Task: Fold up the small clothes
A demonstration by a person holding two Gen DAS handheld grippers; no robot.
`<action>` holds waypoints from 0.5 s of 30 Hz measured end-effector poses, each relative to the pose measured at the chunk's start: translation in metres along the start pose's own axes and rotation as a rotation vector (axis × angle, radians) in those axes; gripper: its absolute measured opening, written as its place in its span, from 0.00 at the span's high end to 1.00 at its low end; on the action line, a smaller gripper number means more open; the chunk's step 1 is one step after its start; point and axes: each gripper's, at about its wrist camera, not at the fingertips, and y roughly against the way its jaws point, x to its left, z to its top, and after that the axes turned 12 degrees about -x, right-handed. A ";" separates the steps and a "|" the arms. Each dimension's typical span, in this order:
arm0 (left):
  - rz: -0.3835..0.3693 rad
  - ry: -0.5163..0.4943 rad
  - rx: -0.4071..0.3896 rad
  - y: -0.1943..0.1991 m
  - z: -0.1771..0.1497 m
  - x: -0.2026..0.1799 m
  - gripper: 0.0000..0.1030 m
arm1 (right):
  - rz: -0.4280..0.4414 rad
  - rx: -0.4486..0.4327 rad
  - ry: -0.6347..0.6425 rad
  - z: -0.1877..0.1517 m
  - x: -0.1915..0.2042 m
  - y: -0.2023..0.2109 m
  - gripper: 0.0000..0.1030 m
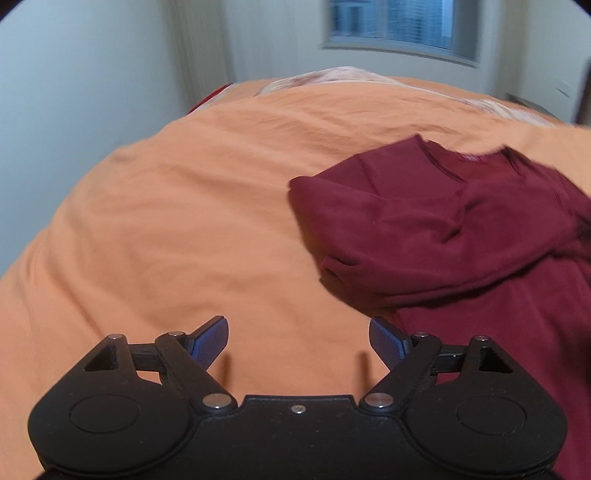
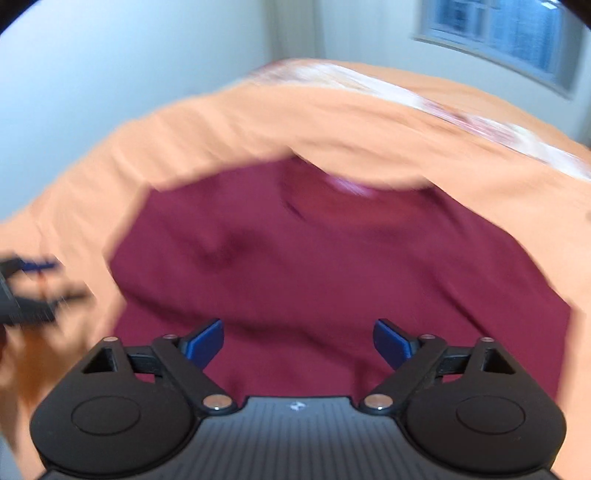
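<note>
The dark maroon knit shirt (image 2: pixel 332 266) lies on the orange-covered bed (image 1: pixel 166 221), directly under the right tool (image 2: pixel 298 345), neckline away from it. The left tool (image 1: pixel 298 343) sits off its left edge. Both gape wide, empty.

One dark red shirt (image 1: pixel 443 236). One orange bed cover (image 1: pixel 184 221). One window (image 1: pixel 399 26). Two grippers, left gripper (image 1: pixel 298 341) and right gripper (image 2: pixel 298 343), two blue fingers each.
</note>
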 end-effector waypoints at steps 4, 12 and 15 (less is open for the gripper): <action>-0.046 -0.135 -0.019 -0.019 -0.001 -0.008 0.19 | 0.129 0.023 0.011 0.049 0.035 -0.065 0.13; -0.108 -0.186 -0.069 -0.038 0.010 -0.012 0.36 | 0.305 0.121 0.174 0.093 0.123 -0.161 0.23; -0.143 -0.150 -0.071 -0.043 0.014 -0.010 0.52 | 0.326 0.166 0.198 0.096 0.146 -0.183 0.37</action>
